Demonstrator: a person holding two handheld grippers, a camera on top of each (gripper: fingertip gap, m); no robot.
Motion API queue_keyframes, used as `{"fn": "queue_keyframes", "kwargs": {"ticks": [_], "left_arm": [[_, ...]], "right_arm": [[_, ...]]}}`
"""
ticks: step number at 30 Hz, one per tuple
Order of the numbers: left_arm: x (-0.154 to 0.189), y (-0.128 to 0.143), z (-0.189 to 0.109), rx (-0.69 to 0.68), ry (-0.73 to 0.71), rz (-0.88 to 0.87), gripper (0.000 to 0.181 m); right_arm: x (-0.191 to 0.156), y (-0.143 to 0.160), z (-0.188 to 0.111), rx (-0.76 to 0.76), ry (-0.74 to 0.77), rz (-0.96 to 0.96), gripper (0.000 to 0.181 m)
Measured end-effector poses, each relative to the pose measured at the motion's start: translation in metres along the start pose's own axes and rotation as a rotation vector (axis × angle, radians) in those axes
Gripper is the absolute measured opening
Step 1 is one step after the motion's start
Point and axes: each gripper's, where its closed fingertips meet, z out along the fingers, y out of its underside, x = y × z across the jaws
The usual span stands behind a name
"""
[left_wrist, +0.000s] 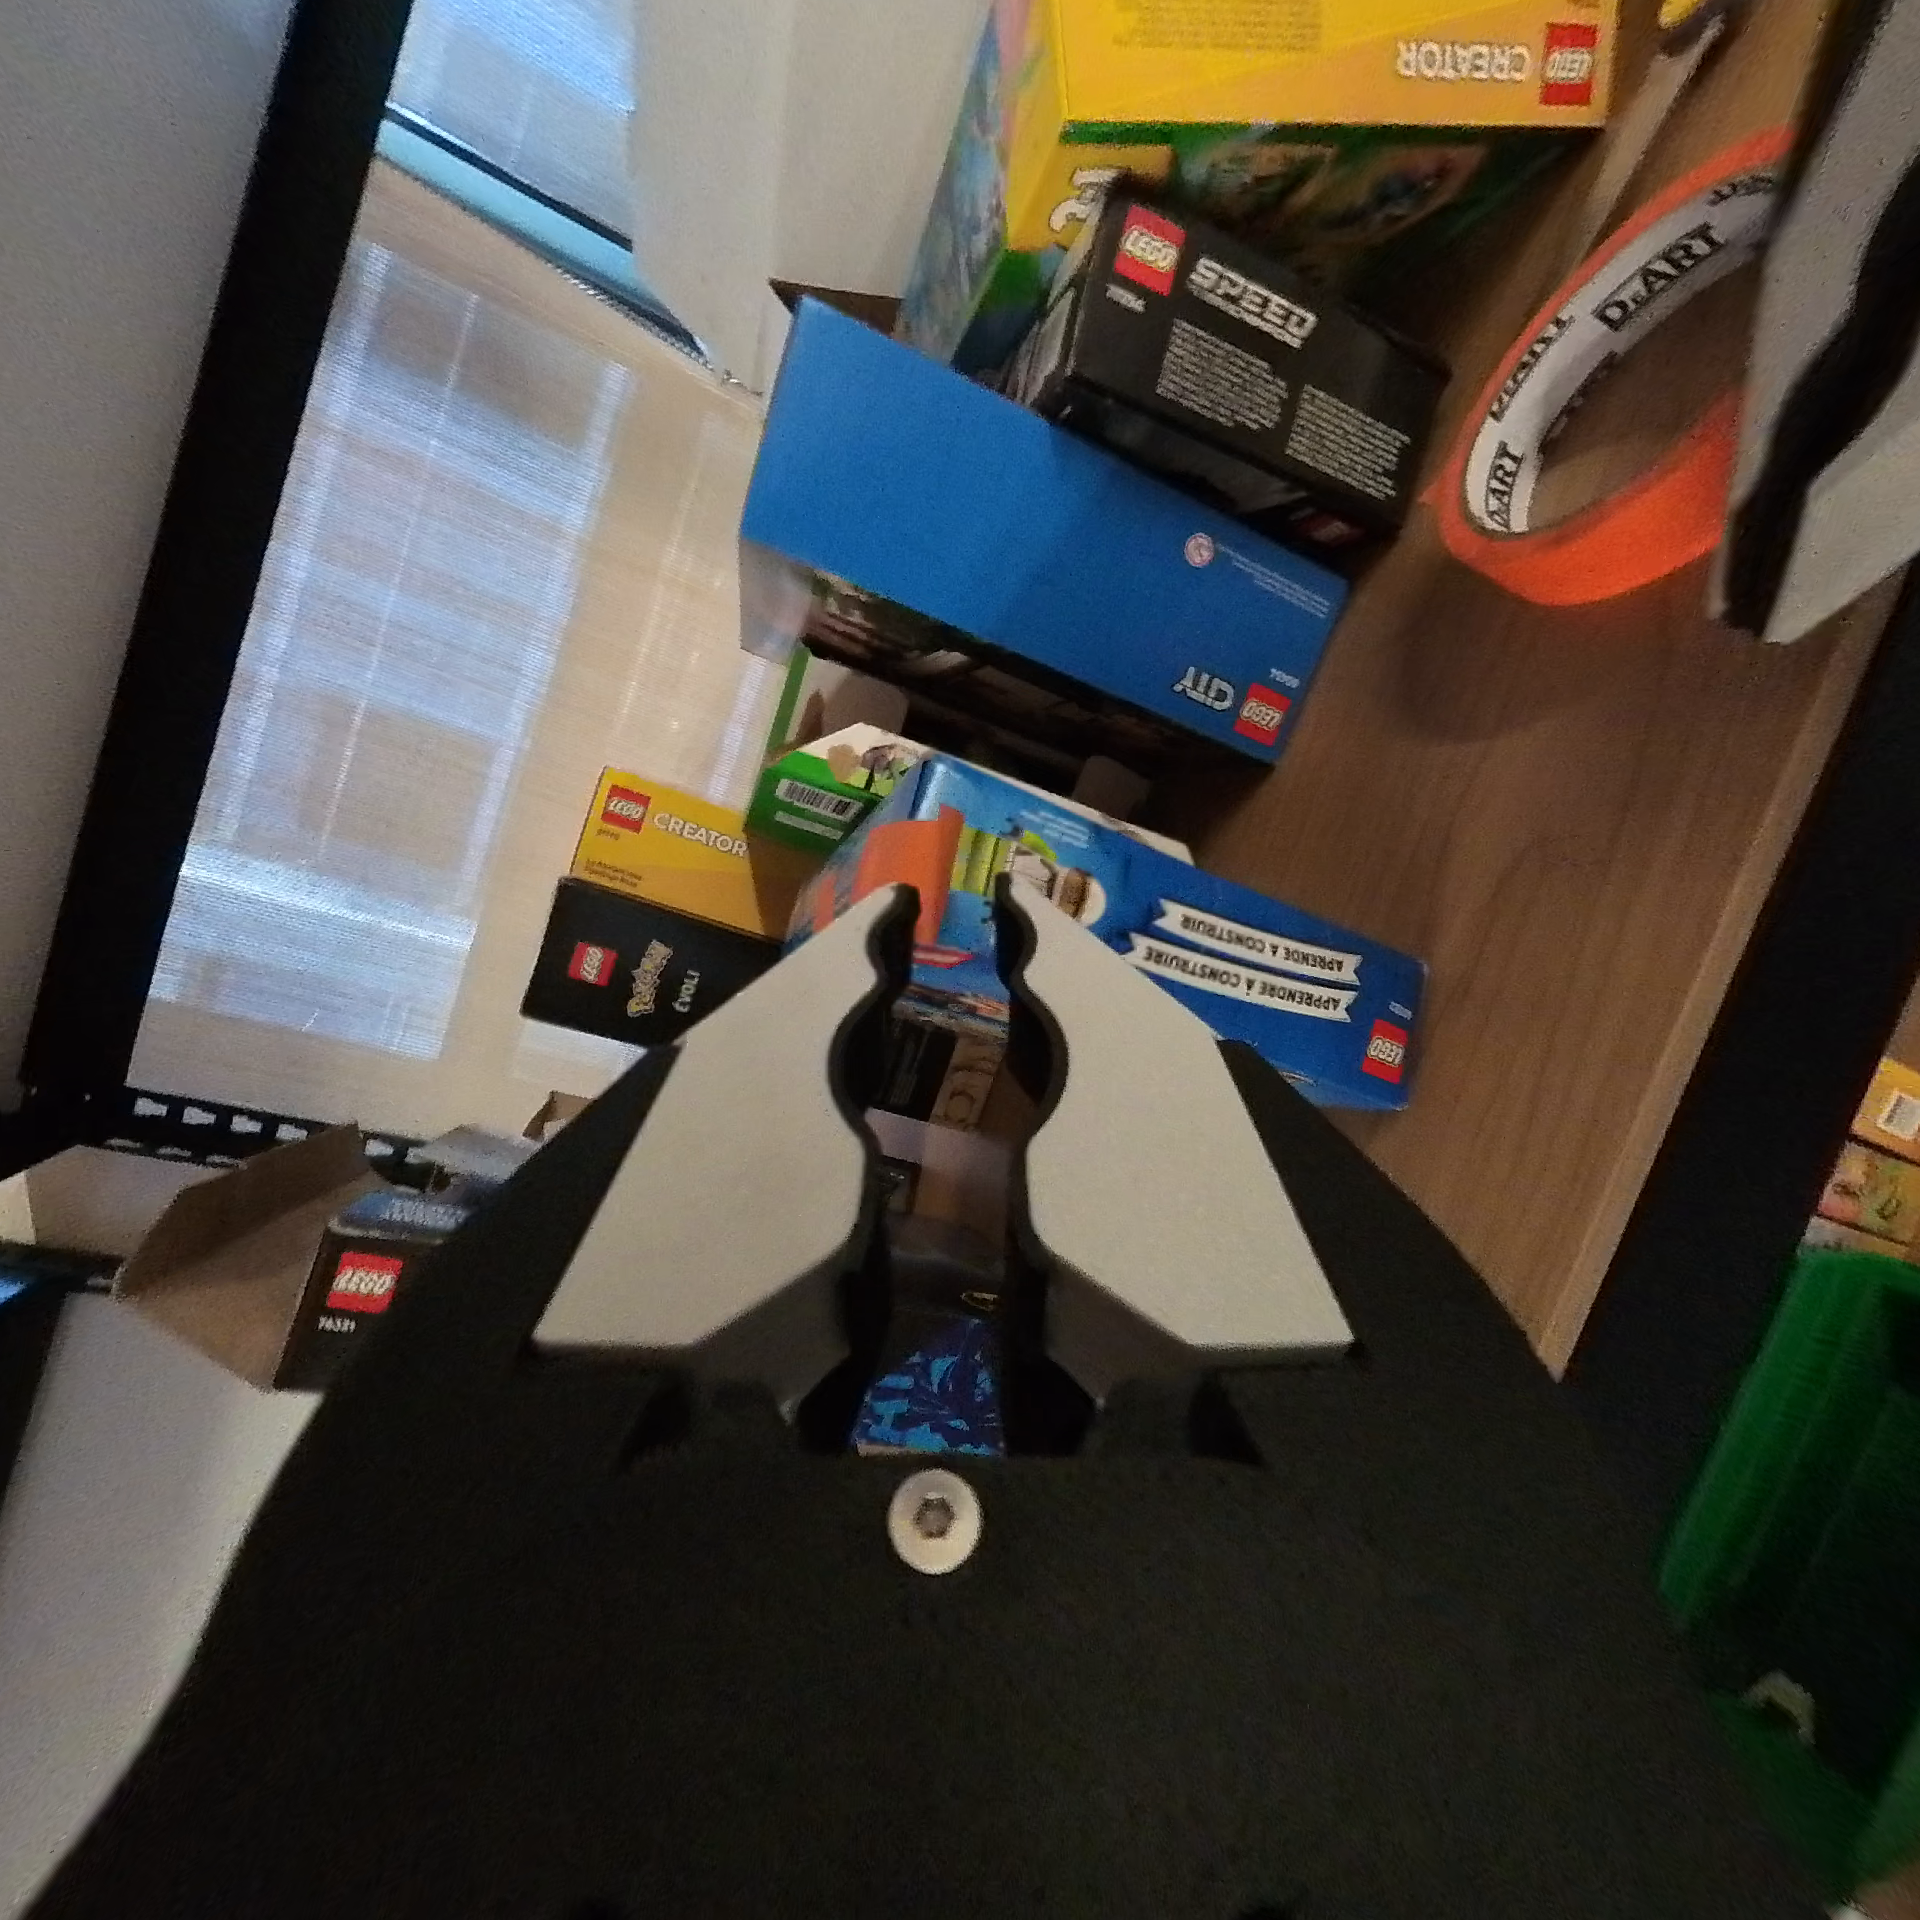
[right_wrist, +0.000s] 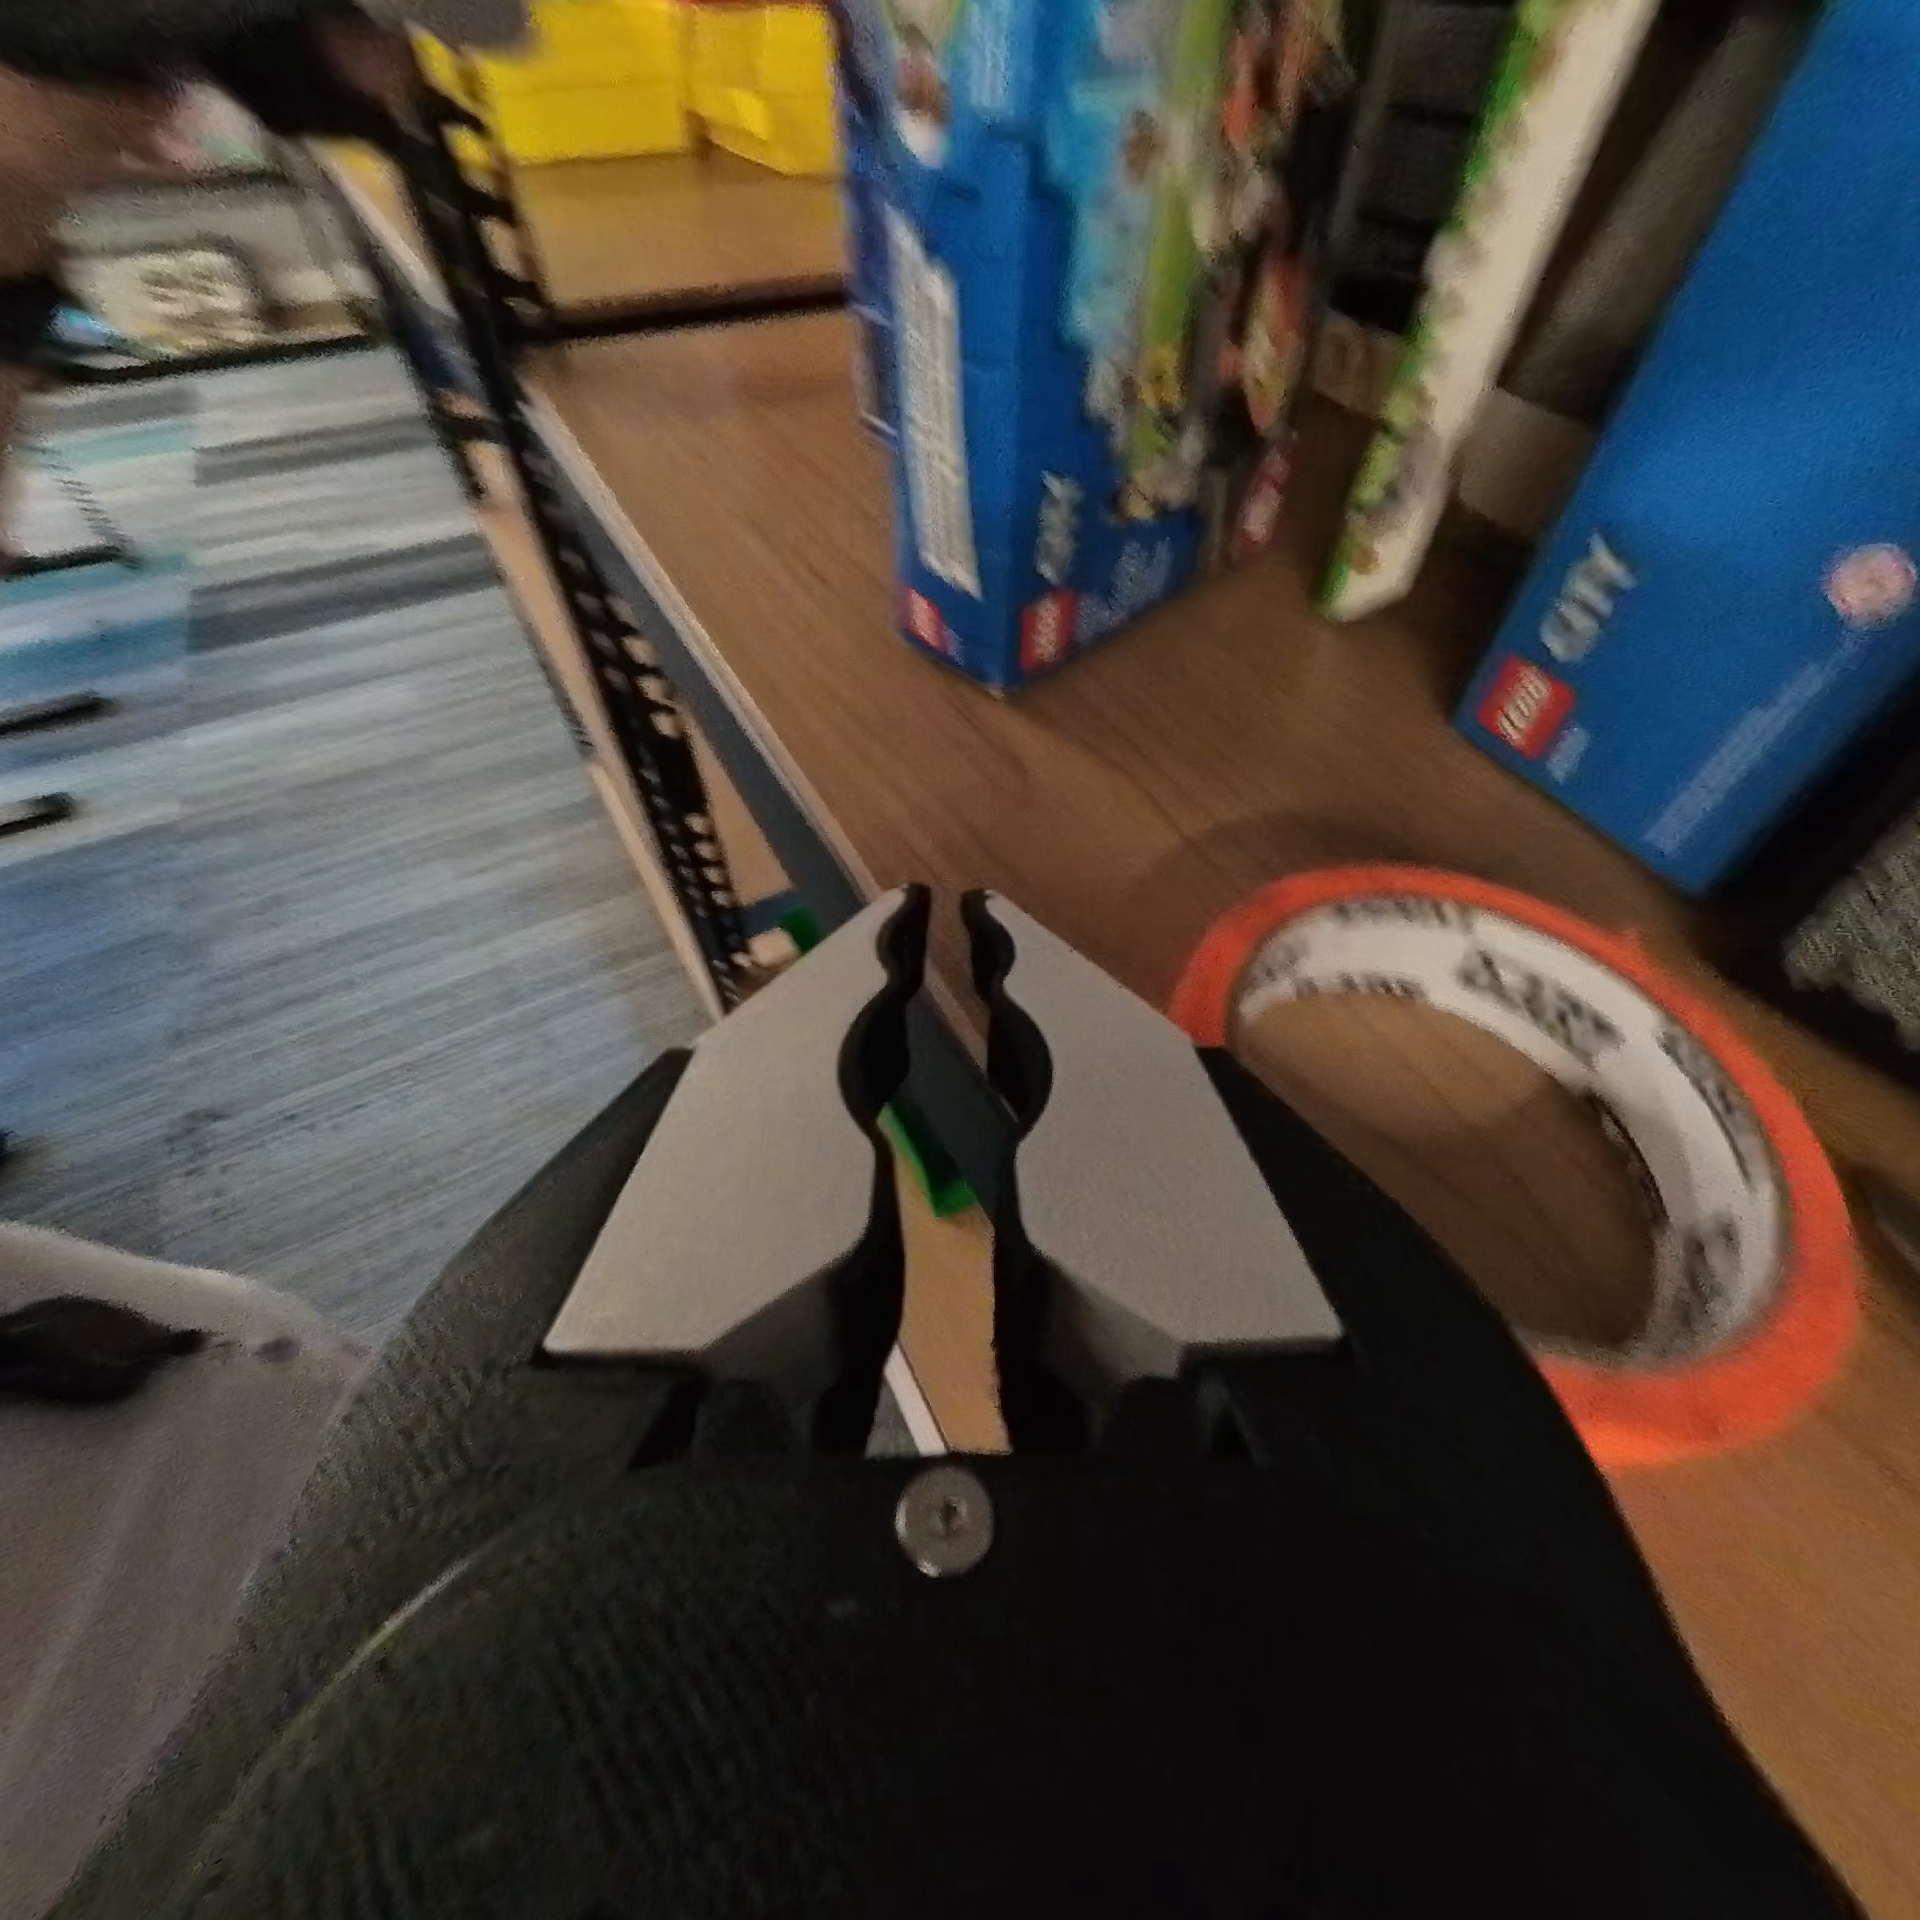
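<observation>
My left gripper (left_wrist: 956, 891) is nearly shut with only a narrow slit between its tips, and holds nothing. It points at a lying blue toy box (left_wrist: 1268, 966) on a wooden shelf (left_wrist: 1558, 935). My right gripper (right_wrist: 943, 902) is also nearly shut and empty. It hovers over the shelf's front edge (right_wrist: 831, 862), just left of an orange tape roll (right_wrist: 1787, 1340). The roll also shows in the left wrist view (left_wrist: 1590, 509), with a finger of the other gripper (left_wrist: 1829, 364) beside it. A small green piece (right_wrist: 925, 1169) lies at the shelf edge under my right fingers.
Toy boxes crowd the shelf: a blue one (left_wrist: 1039, 540), a black one (left_wrist: 1247, 353) and a yellow one (left_wrist: 1299, 62). Upright blue boxes (right_wrist: 977, 416) (right_wrist: 1714, 571) stand behind the tape. A black slotted shelf post (right_wrist: 582, 582) runs along the edge. A green object (left_wrist: 1787, 1507) sits near the left gripper.
</observation>
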Motion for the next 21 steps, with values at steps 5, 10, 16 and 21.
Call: {"fn": "queue_keyframes", "kwargs": {"ticks": [5,10,16,21], "left_arm": [[-0.002,-0.002,0.002,-0.045,0.006,0.085,0.000],[-0.015,-0.004,0.004,-0.101,0.009,0.105,0.000],[-0.029,-0.005,0.007,-0.108,0.015,0.039,0.000],[-0.032,-0.004,0.010,-0.122,0.032,0.054,0.000]], "right_arm": [[-0.008,-0.081,0.011,0.126,-0.104,-0.316,0.052],[-0.002,-0.140,0.032,0.175,-0.145,-0.573,0.060],[-0.001,-0.155,0.058,0.194,-0.184,-0.673,0.050],[0.000,-0.156,0.062,0.212,-0.168,-0.707,0.045]]}}
